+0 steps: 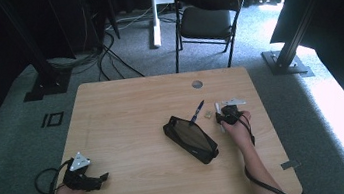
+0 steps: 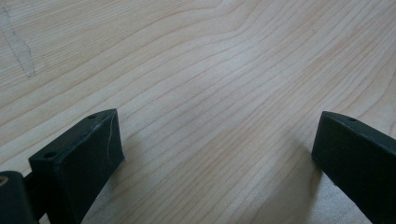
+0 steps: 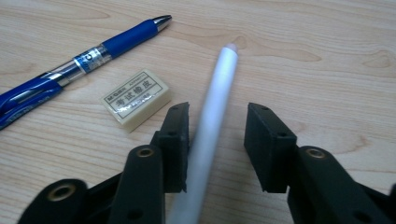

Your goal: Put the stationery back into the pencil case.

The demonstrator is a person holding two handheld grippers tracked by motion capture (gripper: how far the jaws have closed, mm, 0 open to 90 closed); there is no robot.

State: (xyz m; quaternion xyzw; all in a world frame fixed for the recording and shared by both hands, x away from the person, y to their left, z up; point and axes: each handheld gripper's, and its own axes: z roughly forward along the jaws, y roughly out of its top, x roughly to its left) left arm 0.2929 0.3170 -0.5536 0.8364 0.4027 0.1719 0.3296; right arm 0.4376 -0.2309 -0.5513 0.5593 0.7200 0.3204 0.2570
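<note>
1. I am looking at the left side of the worktop [image 1: 125,103] first. My left gripper [image 1: 101,179] is resting there near the front edge. Its jaws are spread wide, with only bare wood between them.

2. I am moving my eyes to the middle. A black pencil case [image 1: 190,139] is lying open there. A blue pen [image 3: 84,58] is lying just past its far end, and a small eraser [image 3: 136,99] is sitting just beside the pen.

3. I am working on the right side now. My right gripper [image 3: 217,135] is down over a white pen [image 3: 215,112]. The white pen is lying flat on the worktop, right of the eraser and near it.

4. The jaws are part way closed around the white pen. The left jaw is touching it or almost touching it. The right jaw is not touching yet, so I am not pinching it.

5. To do this well, I think I am needing to slide the gripper a little so the white pen is sitting in the middle.

6. I am thinking I should close slowly and straight. A push from one side could roll the white pen away or bump the eraser.
</note>
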